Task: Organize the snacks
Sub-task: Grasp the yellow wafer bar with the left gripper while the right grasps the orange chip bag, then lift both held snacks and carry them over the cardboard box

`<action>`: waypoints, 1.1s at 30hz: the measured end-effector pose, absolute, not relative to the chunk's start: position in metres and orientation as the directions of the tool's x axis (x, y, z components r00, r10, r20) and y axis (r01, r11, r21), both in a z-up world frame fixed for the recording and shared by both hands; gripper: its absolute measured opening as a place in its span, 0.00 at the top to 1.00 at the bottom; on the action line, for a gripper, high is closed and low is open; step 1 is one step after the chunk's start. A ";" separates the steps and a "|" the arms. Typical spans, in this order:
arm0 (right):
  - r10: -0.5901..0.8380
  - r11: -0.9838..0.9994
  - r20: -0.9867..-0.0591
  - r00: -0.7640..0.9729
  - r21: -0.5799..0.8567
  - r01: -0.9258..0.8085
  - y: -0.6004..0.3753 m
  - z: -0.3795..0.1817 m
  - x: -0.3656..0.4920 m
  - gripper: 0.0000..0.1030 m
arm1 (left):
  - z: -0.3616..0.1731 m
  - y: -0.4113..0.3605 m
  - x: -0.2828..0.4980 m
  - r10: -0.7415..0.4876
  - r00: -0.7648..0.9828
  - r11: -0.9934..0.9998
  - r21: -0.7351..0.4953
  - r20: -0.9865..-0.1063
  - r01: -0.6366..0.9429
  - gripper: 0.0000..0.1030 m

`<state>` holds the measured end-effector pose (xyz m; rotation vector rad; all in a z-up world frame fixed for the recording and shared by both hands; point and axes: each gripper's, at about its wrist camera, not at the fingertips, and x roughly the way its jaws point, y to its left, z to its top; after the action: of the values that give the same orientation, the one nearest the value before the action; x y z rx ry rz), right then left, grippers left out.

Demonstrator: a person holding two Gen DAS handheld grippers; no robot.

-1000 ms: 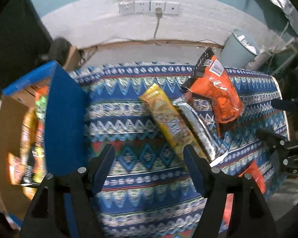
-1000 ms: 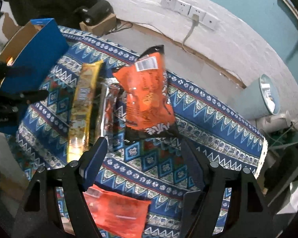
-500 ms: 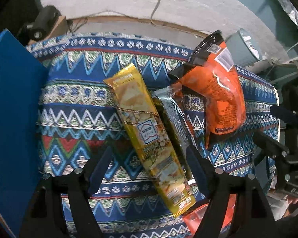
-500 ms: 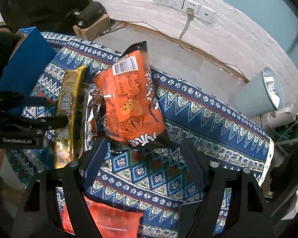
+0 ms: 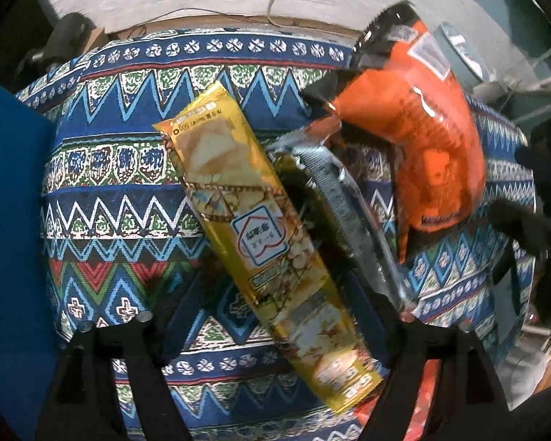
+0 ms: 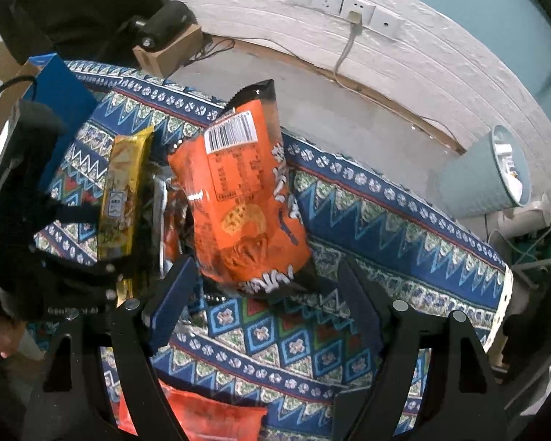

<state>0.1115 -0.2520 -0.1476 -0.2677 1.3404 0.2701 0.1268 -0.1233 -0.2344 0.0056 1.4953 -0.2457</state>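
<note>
The patterned tablecloth [image 5: 121,198] spreads under everything, with the blue box [image 5: 11,242] at my left. My left claw [image 5: 268,316] is spread wide around the long yellow snack pack [image 5: 253,228], seemingly not touching it. My right claw [image 6: 264,294] gapes released below the orange chip bag [image 6: 242,198]. A silver packet [image 5: 345,217] lies between both snacks.

i see open patterned tabletop [image 6: 367,220] right of the orange bag [image 6: 246,205], room to pass there. my left side is tight: yellow pack [image 5: 260,228], silver pack [image 5: 349,220] and orange bag lie close together, the blue box [image 5: 11,242] walls that edge.
</note>
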 end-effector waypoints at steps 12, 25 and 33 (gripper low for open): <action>-0.016 0.926 -0.987 0.159 -0.074 -0.371 -0.229 -0.189 0.138 0.23 | -0.220 -0.094 0.124 -0.110 0.085 0.960 -0.083 -0.990 0.269 0.63; -0.060 0.923 -0.986 0.154 -0.113 -0.368 -0.225 -0.214 0.146 0.38 | -0.227 -0.098 0.120 -0.121 0.103 0.957 -0.089 -0.987 0.275 0.29; -0.065 0.938 -0.987 0.146 -0.110 -0.329 -0.237 -0.208 0.139 0.59 | -0.222 -0.094 0.114 -0.110 0.128 0.962 -0.073 -0.986 0.262 0.68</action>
<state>0.1388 -0.2367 -0.2080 -0.3335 1.4188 0.1957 0.1145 -0.0935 -0.2219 0.1281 1.4177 -0.2712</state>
